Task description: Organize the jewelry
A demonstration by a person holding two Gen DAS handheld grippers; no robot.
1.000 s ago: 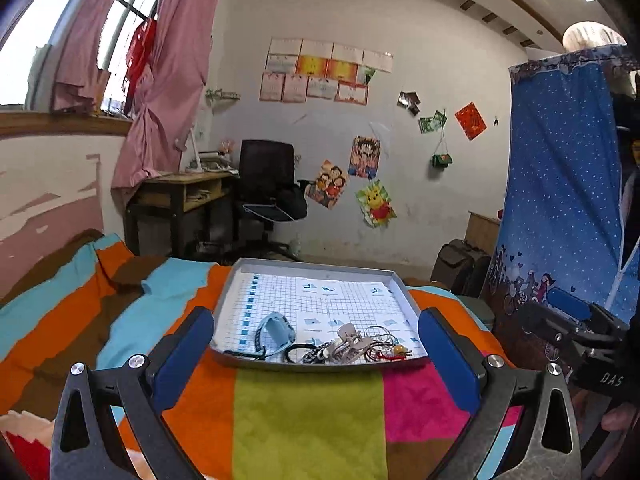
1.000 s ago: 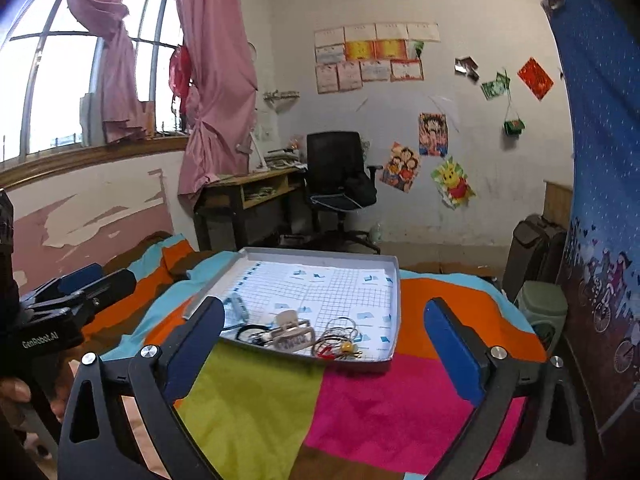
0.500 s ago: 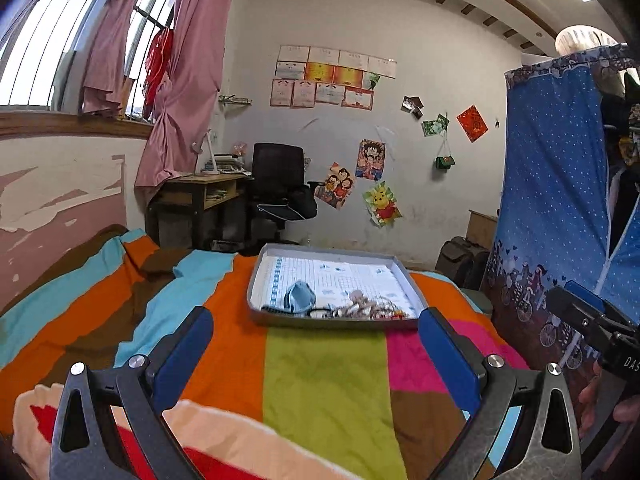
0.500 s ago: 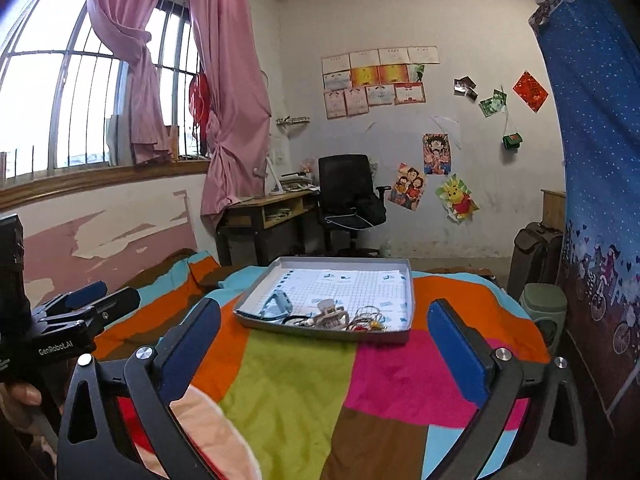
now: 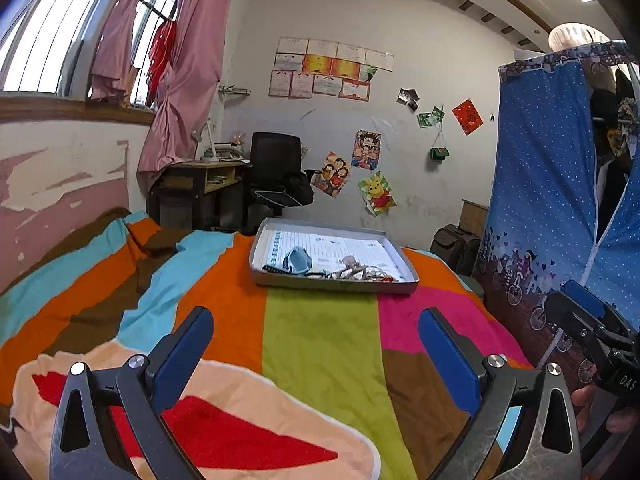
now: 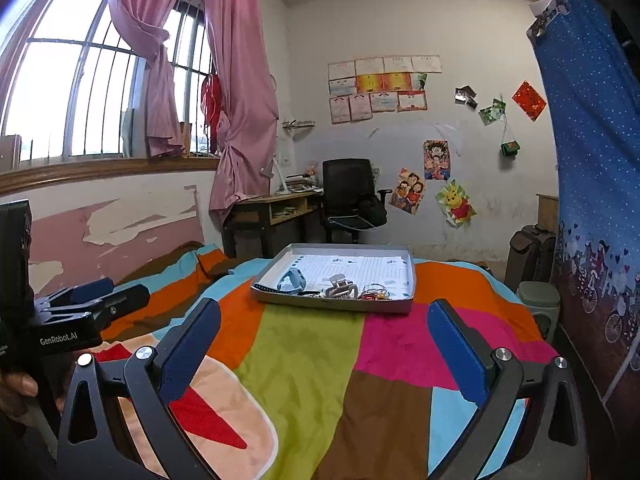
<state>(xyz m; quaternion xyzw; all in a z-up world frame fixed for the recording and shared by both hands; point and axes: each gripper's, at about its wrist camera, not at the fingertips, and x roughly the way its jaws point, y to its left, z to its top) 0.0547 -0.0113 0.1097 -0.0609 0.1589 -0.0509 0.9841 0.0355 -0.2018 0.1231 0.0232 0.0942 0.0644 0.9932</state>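
Fingers (image 5: 182, 350) apart, well short of tray (image 5: 332, 282)

Matt cardboard tray (image 5: 335, 285) rests on soft, wrinkled cloth bedspread (image 5: 320, 352).

**Bed and its load**

Bed (image 5: 320, 352) covered by a colour-block blanket (image 6: 304, 380): orange, green, pink, brown, blue. Directly on it, toward the far end, a shallow grey tray (image 5: 334, 282) sits flat, holding a cluster of jewelry.
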